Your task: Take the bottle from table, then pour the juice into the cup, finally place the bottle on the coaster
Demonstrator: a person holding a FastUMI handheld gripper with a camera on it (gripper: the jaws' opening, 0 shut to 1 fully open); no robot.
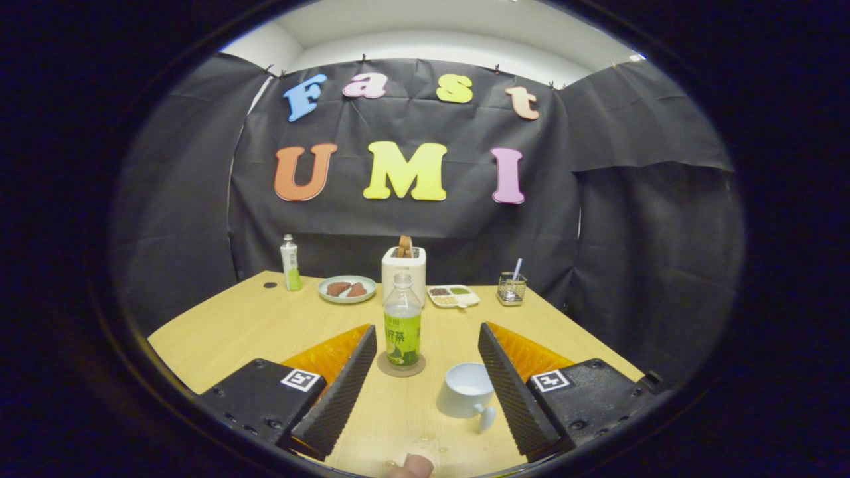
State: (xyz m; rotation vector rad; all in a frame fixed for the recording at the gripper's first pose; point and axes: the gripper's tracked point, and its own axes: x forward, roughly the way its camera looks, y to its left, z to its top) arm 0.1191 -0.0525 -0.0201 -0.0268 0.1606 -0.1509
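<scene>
**Bottle on coaster, gripper released**

Item 1. The bottle (pixel 402 322): a clear plastic body with a clear cap and a green label wrapped round its lower half. It is seen standing upright on a round brown coaster (pixel 400 366), near the middle of the desk (pixel 252 318) and well in from every edge.

Item 2. The cup (pixel 467 390): white, with its handle turned toward the near edge. It is set on the desk just beside the coaster, on the right, and lies against the inner face of the right finger. A pale liquid is seen at its bottom.

Item 3. The gripper (pixel 425 352): its fingers are spread wide apart and nothing is held. The bottle stands between the fingertips, nearer the left one, and is touched by neither.

Item 4. Along the far edge are ranged a small bottle (pixel 290 263) near the left corner, a plate (pixel 346 289) with two brown pieces, a white toaster (pixel 404 265) directly behind the bottle, a divided tray (pixel 453 295) and a wire holder (pixel 512 288) with a straw.

Item 5. Open room: bare desk is left between the coaster and the far row, and on the left toward the corner.

Item 6. A fingertip (pixel 413 466) is seen at the near edge.
</scene>
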